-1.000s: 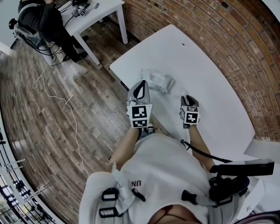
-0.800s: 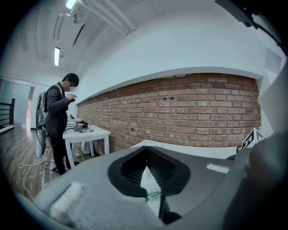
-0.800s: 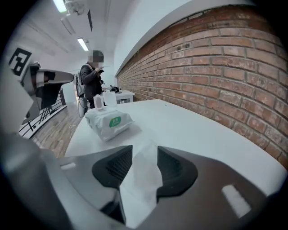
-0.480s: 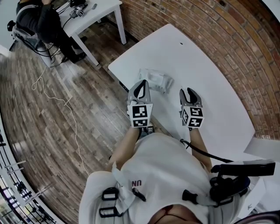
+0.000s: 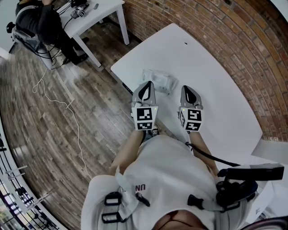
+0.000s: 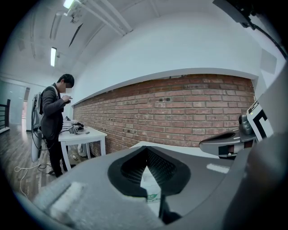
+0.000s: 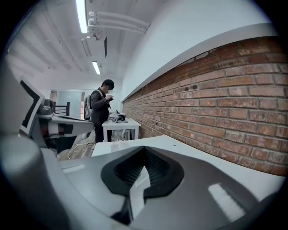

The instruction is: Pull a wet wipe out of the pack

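Observation:
The wet wipe pack (image 5: 160,81), clear with a pale label, lies flat on the white table (image 5: 211,76) near its left edge. My left gripper (image 5: 145,86) hangs shut just short of the pack's near side, with nothing in it. Through the slot in its jaws in the left gripper view (image 6: 147,155) a strip of the pack (image 6: 151,185) with green print shows. My right gripper (image 5: 187,90) hovers shut and empty to the right of the pack, clear of it. In the right gripper view (image 7: 144,156) only bare table shows past the jaws.
A brick wall (image 5: 252,40) runs along the table's far side. A second white table (image 5: 96,13) with small gadgets stands at the far left, with a person in dark clothes (image 5: 42,22) beside it. A thin cable (image 5: 67,108) trails over the wooden floor.
My right gripper opened wide, then shut again while rising and drifting left toward the pack. The left gripper and the pack stayed put.

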